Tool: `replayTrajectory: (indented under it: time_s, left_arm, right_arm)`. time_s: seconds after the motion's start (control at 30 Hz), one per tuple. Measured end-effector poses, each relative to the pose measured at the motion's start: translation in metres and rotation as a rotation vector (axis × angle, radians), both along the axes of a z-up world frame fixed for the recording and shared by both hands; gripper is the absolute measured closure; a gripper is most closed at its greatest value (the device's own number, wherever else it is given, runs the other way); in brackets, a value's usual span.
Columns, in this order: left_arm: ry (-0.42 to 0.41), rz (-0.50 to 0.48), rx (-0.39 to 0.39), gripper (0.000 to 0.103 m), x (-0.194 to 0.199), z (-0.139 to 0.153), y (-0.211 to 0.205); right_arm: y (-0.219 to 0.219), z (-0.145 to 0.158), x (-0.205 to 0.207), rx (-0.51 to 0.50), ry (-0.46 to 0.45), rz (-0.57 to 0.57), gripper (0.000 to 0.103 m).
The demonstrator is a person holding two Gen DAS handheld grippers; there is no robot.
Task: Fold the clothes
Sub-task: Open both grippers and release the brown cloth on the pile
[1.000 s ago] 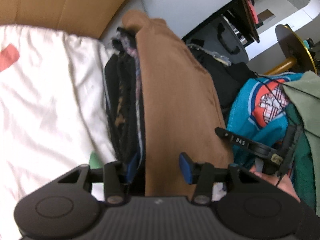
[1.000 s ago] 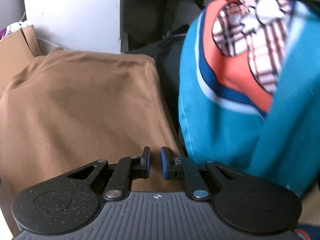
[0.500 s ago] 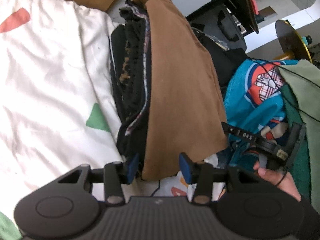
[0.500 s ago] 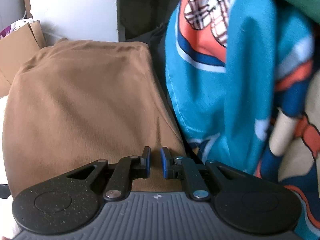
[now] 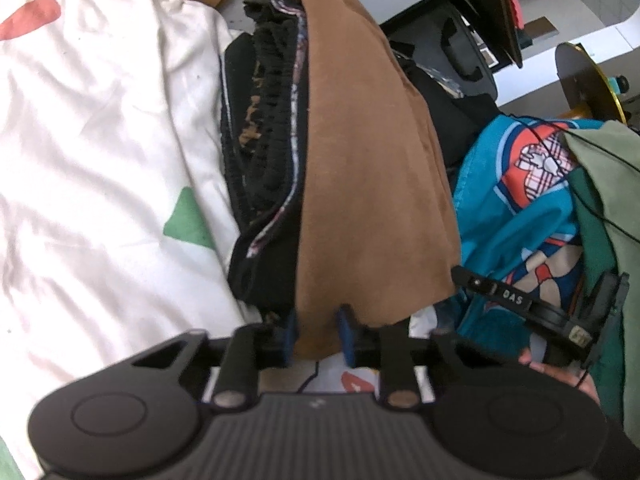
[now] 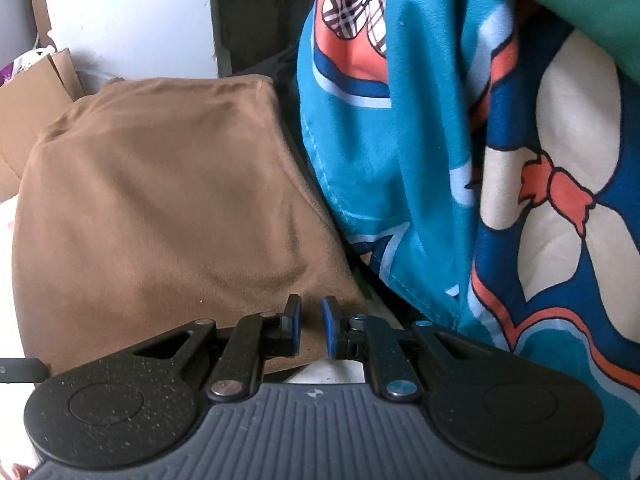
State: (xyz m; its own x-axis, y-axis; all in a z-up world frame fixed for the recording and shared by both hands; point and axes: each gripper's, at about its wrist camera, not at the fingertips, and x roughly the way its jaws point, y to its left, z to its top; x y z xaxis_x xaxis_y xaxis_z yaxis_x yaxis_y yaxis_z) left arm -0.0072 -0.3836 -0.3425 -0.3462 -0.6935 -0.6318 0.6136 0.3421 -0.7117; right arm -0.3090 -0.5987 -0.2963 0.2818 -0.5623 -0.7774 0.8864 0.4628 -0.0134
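My left tool (image 5: 316, 336) is closing on the near edge of the brown garment (image 5: 360, 168), with the cloth between the pads. The garment lies on top of a stack of dark folded clothes (image 5: 264, 168), on the white patterned bedsheet (image 5: 100, 140). My right tool (image 6: 310, 328) hovers nearly clenched at the same edge; I cannot tell whether it grips cloth. Risk: a shallow pinch may slip, or pulling may drag the stack askew.
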Motion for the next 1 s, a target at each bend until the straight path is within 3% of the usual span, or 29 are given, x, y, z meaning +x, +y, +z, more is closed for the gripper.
replayTrajectory:
  time_s: [0.37,0.63,0.77,0.83,0.87,0.9,1.0]
  left_arm:
    - [-0.013,0.011,-0.044,0.098,0.012,0.015,0.017]
    - [-0.038,-0.003,0.007,0.097,0.015,0.009,0.012]
    - [-0.107,-0.038,0.069,0.087,0.013,0.024,0.006]
    - [-0.107,-0.022,0.078,0.072,0.015,0.031,0.009]
    - [-0.110,-0.010,0.086,0.062,0.017,0.034,0.011]
    - [-0.118,0.001,0.097,0.058,0.018,0.038,0.013]
    - [-0.139,0.015,0.125,0.054,0.020,0.051,0.018]
  right_arm:
    - [0.003,-0.004,0.001,0.009,-0.005,0.001,0.085]
    - [0.009,-0.022,-0.004,0.060,-0.003,-0.013,0.085]
    - [0.013,-0.023,-0.010,0.087,-0.036,-0.040,0.085]
    - [0.016,-0.022,-0.009,0.102,-0.062,-0.075,0.078]
    - [0.017,-0.021,-0.009,0.110,-0.076,-0.094,0.069]
    - [0.018,-0.021,-0.008,0.117,-0.089,-0.113,0.063]
    - [0.022,-0.015,-0.004,0.136,-0.119,-0.143,0.060]
